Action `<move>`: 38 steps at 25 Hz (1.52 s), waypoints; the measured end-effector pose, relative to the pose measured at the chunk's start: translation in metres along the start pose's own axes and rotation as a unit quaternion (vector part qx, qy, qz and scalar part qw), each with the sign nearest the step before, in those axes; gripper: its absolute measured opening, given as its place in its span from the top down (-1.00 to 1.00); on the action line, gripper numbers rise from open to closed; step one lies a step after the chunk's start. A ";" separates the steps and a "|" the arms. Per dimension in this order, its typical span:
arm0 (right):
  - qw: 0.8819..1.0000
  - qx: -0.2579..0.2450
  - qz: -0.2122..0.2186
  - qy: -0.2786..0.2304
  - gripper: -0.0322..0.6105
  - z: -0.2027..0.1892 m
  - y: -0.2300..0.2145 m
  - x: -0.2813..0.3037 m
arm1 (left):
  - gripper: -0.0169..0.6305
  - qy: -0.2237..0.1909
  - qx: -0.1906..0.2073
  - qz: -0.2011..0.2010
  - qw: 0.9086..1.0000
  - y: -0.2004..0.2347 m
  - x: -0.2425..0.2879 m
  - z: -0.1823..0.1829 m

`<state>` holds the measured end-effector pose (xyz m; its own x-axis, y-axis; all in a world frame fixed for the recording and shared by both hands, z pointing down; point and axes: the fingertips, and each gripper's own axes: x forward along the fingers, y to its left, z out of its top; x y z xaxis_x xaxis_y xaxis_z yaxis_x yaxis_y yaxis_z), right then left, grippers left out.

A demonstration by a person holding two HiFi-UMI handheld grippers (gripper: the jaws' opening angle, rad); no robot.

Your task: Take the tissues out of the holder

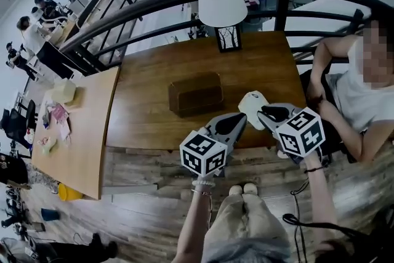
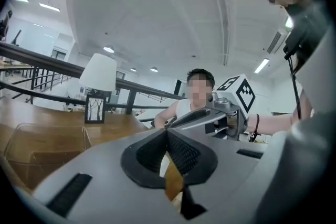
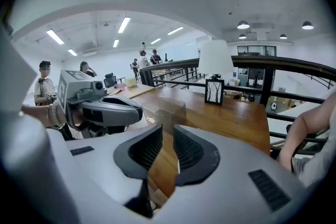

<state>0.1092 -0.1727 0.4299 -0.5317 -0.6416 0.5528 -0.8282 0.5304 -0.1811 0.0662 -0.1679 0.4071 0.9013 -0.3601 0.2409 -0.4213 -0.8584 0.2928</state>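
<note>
With left gripper point(image 1: 239, 119) pinched together and right gripper point(image 1: 264, 113) slightly parted, both empty, reach for holder point(image 1: 196, 93) at ten o'clock; brace holder, pinch only its contents.

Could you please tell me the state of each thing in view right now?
Left hand-held gripper: shut, nothing held.
Right hand-held gripper: open, empty.
Tissue holder: upright on the table.
Tissue: crumpled, out of the holder.
Lamp: upright.

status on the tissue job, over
Left tongs shut, right tongs open and empty. Crumpled tissue on table by right tongs; tissue holder mid-table. Only a lamp behind it.
</note>
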 end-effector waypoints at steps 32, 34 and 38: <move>0.986 -0.027 0.032 -0.160 0.86 0.057 0.096 -0.056 | 0.92 -0.056 0.067 0.030 0.996 -0.057 -0.081 0.046; 0.986 -0.026 0.032 -0.163 0.86 0.055 0.097 -0.057 | 0.92 -0.056 0.067 0.030 0.996 -0.058 -0.082 0.045; 0.985 -0.027 0.034 -0.167 0.86 0.054 0.099 -0.059 | 0.92 -0.057 0.067 0.031 0.996 -0.061 -0.082 0.044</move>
<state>0.0493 -0.1124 0.3360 -0.6221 -0.7447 0.2416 -0.7825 0.6014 -0.1611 0.0220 -0.1019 0.3289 0.8824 -0.4470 0.1470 -0.4667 -0.8712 0.1522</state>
